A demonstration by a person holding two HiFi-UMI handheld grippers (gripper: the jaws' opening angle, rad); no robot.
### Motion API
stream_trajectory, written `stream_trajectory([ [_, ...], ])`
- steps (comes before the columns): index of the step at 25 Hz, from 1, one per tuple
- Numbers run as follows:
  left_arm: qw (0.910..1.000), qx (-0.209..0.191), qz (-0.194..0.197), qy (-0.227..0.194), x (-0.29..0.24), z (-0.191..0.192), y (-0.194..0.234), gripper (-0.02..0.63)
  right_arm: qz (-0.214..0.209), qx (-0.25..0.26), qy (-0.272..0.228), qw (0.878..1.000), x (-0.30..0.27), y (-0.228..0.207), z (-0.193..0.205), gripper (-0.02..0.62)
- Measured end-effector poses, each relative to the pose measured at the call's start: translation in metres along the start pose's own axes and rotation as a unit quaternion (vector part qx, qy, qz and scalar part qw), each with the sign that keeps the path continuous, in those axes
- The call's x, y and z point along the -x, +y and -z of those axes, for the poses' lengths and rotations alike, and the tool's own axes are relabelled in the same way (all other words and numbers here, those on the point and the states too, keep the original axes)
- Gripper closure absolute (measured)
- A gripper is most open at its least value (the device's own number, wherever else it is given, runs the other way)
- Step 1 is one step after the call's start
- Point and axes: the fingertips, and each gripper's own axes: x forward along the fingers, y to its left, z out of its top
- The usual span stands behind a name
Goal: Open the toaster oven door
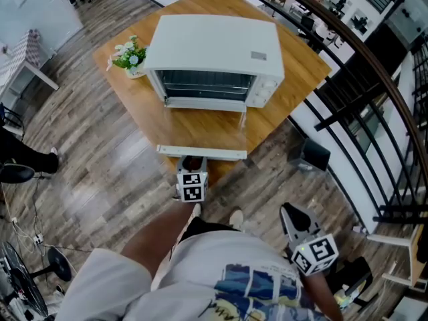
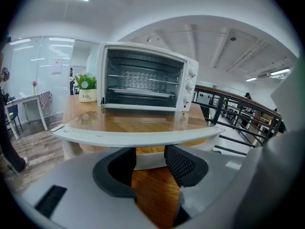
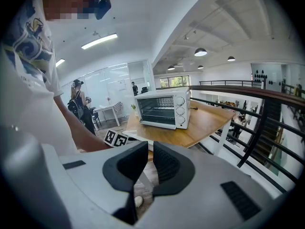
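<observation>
Standing apart, the fingers [image 2: 181, 166] of the left gripper [image 2: 150, 159] hold nothing. A white piece shows in the gap just beyond them, under the door's edge, and whether it touches them cannot be told. Just above the fingers runs the white front bar [image 2: 138, 136] of the glass door [image 2: 143, 120]. The door lies flat and open in front of the toaster oven [image 2: 143, 78], whose wire racks only the left gripper view shows. Only the head view shows the right gripper [image 1: 292, 217], well behind the left fingers and low beside the person's shirt [image 1: 221, 273]. The right gripper view shows its fingers [image 3: 167, 163] nearly together, with a thin empty slit between them. The oven's three knobs [image 3: 181, 109] are far ahead of them on the table [image 3: 205, 123].
</observation>
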Motion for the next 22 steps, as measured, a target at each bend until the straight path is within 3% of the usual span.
stream_trajectory([
  [22, 1.0, 0.001, 0.002, 0.003, 0.0, 0.001, 0.0, 0.426, -0.01, -0.002, -0.016, 1.0, -0.006, 0.016, 0.0, 0.563],
])
